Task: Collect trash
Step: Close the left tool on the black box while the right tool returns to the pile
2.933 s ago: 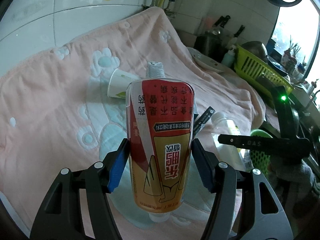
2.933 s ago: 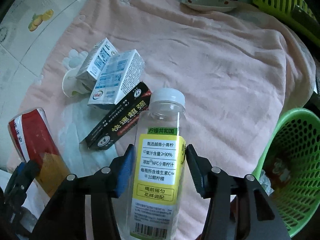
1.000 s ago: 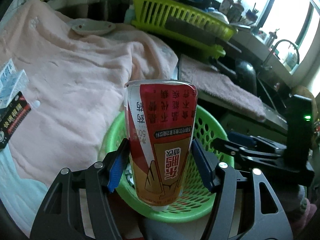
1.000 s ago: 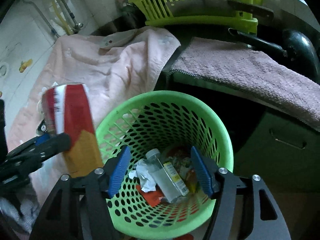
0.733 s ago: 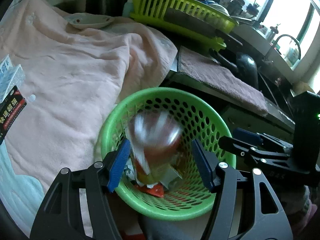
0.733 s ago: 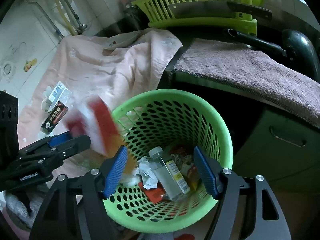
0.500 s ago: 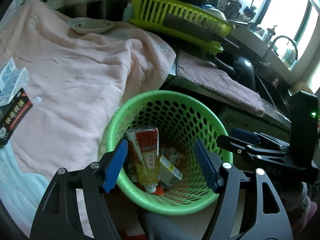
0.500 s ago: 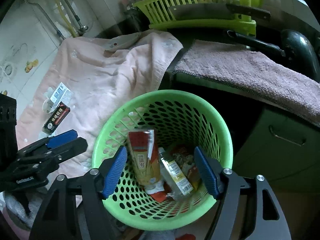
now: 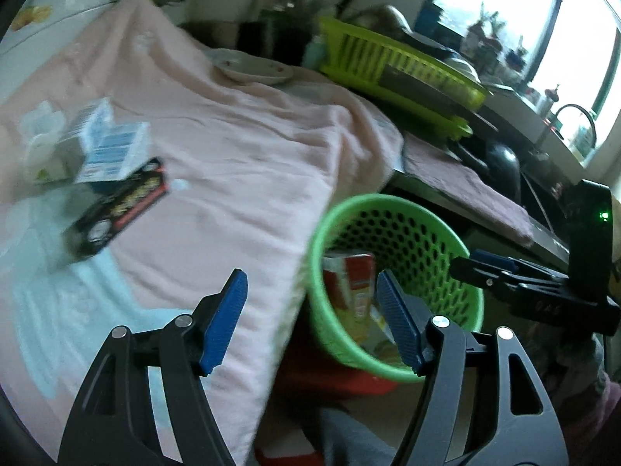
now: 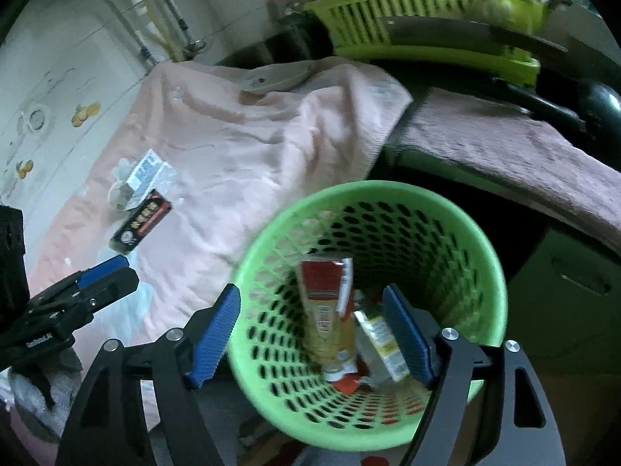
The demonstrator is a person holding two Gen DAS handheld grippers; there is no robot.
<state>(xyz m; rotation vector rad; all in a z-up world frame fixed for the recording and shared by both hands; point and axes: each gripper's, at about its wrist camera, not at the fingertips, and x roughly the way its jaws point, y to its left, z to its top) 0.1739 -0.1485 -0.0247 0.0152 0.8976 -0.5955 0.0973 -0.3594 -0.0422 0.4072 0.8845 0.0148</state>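
Both drops done: red/gold pouch (image 10: 328,306) and clear bottle (image 10: 378,339), clamped 2.9 s ago, now lie in green basket (image 10: 485,248). Left gripper (image 9: 310,318) jaws apart, empty, over pink towel (image 9: 240,163) edge w/ basket at 2 o'clock. Right gripper (image 10: 312,334) jaws apart, empty, above basket. Black box (image 10: 141,221) and cartons (image 10: 149,174) on towel at 10 o'clock.

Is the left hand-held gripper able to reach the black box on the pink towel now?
Probably yes. The left hand-held gripper is open and empty, and the black box lies uncovered on the pink towel with nothing between.
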